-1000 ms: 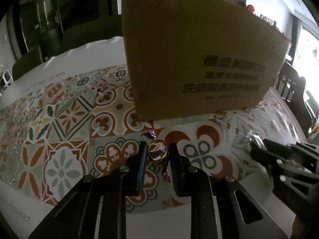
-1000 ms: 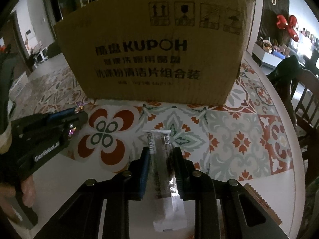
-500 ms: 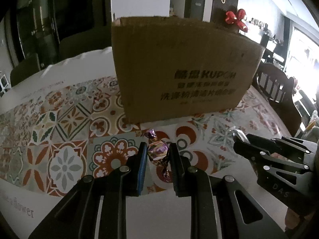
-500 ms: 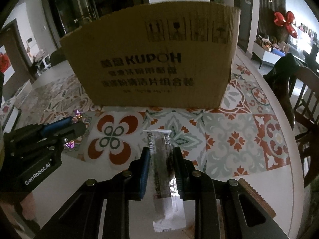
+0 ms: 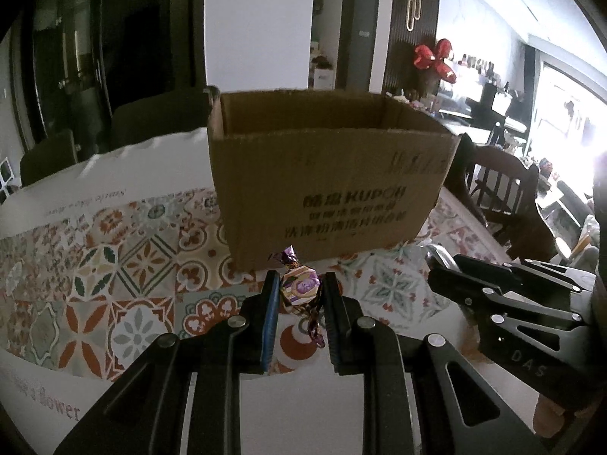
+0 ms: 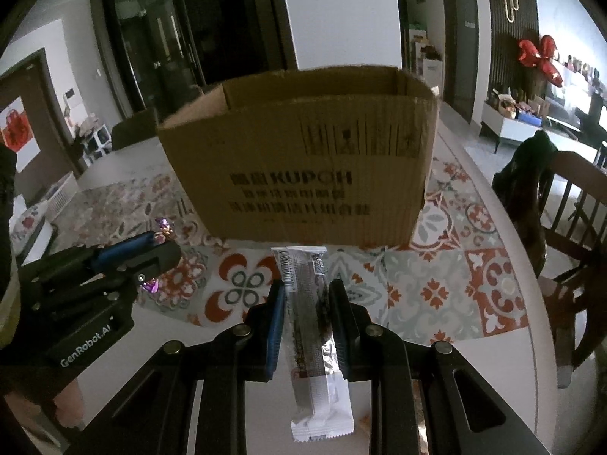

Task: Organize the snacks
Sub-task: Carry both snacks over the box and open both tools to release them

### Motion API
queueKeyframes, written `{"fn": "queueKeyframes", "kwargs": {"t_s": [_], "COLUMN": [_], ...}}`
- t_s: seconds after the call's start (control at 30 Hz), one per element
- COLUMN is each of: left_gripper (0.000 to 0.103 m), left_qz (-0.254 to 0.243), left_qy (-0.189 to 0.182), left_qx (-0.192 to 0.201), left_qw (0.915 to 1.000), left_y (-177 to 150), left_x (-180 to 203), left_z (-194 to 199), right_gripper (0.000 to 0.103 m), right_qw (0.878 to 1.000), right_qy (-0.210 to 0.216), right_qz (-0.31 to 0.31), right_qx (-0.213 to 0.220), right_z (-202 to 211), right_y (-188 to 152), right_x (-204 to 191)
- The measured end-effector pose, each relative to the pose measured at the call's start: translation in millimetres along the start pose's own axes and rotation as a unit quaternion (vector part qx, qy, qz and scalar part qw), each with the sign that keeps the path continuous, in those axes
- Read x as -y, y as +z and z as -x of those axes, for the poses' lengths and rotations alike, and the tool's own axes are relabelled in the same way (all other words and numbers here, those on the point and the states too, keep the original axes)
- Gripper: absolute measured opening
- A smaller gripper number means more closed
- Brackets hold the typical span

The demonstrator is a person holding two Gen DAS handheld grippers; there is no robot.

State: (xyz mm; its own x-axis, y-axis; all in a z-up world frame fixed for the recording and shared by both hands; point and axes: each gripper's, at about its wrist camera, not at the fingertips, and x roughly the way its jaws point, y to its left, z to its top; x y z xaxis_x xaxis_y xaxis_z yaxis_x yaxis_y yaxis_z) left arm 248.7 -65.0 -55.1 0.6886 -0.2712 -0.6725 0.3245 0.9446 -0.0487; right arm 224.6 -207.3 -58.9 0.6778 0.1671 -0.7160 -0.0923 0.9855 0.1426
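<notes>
An open brown cardboard box [image 5: 330, 185] [image 6: 303, 174] stands on the patterned tablecloth ahead of both grippers, its top edge now low enough to show the inside walls. My left gripper [image 5: 299, 288] is shut on a purple and gold wrapped candy [image 5: 299, 289], held above the cloth in front of the box. My right gripper [image 6: 306, 295] is shut on a long clear-wrapped snack bar [image 6: 309, 322], whose white end hangs down toward me. In the right wrist view the left gripper [image 6: 159, 244] shows at the left with the candy's purple twists [image 6: 164, 224] sticking out.
The round table carries a tiled-pattern cloth [image 5: 114, 276] with a white border. Wooden chairs [image 6: 569, 227] [image 5: 504, 189] stand at the table's right side. A dark chair back [image 5: 151, 121] is behind the table at the left. A person's hand [image 6: 68, 402] holds the left gripper.
Both grippers have risen with their snacks still held. The box has dropped lower in both views, and its open top and inner walls have come into sight.
</notes>
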Motion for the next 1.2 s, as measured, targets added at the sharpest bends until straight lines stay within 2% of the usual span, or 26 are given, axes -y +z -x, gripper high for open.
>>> {"fn": "queueKeyframes", "kwargs": {"t_s": [0.37,0.8,1.07,1.2], "left_gripper": [0.023,0.023,0.023,0.023], "left_qz": [-0.012,-0.039,-0.058,-0.06], "left_qy": [-0.003,0.007,0.013,0.01], "left_qx": [0.051,0.115,0.13,0.125], "left_qw": [0.9986,0.9926,0.9897,0.9903], "left_y": [31,83,116,132], "left_x": [1,2,5,6], "left_z": [23,40,33,21], "right_gripper": [0.025,0.025,0.025,0.025], "right_qw": [0.998,0.993,0.989,0.988], "right_qy": [0.008,0.009,0.017,0.024], "right_qz": [0.002,0.027,0.04,0.045], "right_qx": [0.056,0.116,0.14,0.143], "right_z": [28,51,52,46], "right_y": [28,73,109,127], "right_x": [-3,-5,-1,2]}}
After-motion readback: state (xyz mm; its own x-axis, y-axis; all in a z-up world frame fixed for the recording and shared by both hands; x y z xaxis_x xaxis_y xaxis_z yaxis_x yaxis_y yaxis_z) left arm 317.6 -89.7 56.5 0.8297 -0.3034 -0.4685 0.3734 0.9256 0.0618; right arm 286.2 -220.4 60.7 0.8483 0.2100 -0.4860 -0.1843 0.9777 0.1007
